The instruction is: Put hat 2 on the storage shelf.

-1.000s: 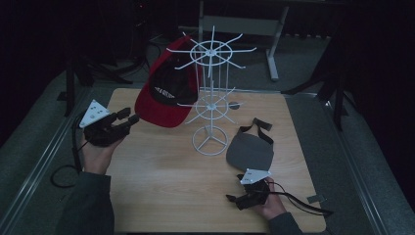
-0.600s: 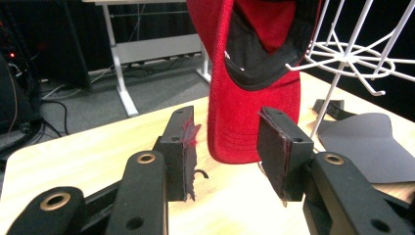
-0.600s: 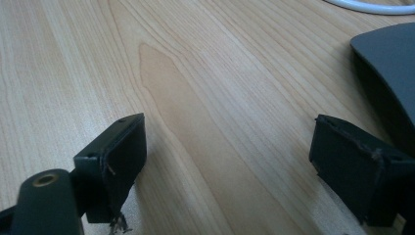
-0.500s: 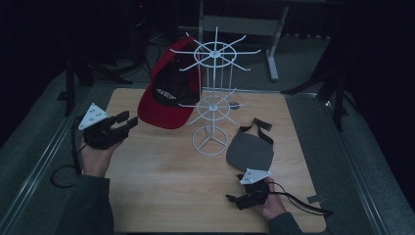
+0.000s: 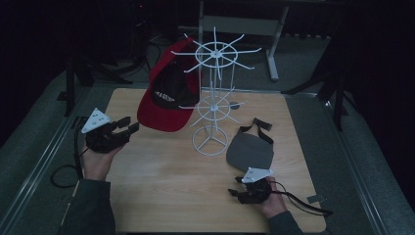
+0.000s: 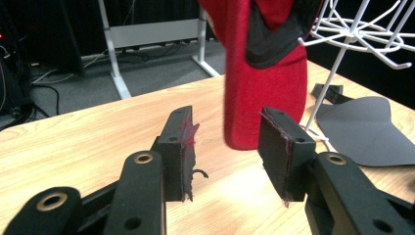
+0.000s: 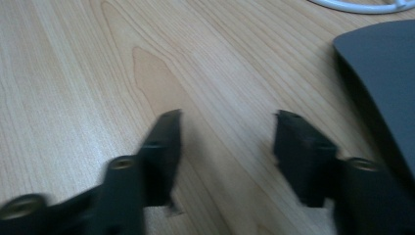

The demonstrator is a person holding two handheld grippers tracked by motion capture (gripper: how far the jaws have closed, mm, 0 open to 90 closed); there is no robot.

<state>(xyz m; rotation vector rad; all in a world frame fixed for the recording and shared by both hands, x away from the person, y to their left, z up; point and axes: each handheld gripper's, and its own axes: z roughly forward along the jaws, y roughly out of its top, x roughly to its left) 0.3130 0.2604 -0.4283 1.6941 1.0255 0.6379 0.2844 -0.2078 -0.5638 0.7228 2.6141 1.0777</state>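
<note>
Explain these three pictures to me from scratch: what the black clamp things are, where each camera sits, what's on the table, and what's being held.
A person sits at a wooden table with a hand-held two-jaw tool in each hand; there is no robot arm. The high view looks down from above: the left tool is at the left, the right tool near the bottom edge. The other two pictures come from cameras riding on the tools, looking along their black jaws.

A white wire rack stands on the table, with a red cap hanging from it. A grey cap lies flat beside the rack's base.

Both tools are open and hold nothing. In the left gripper view, the left tool points at the red cap's brim.
</note>
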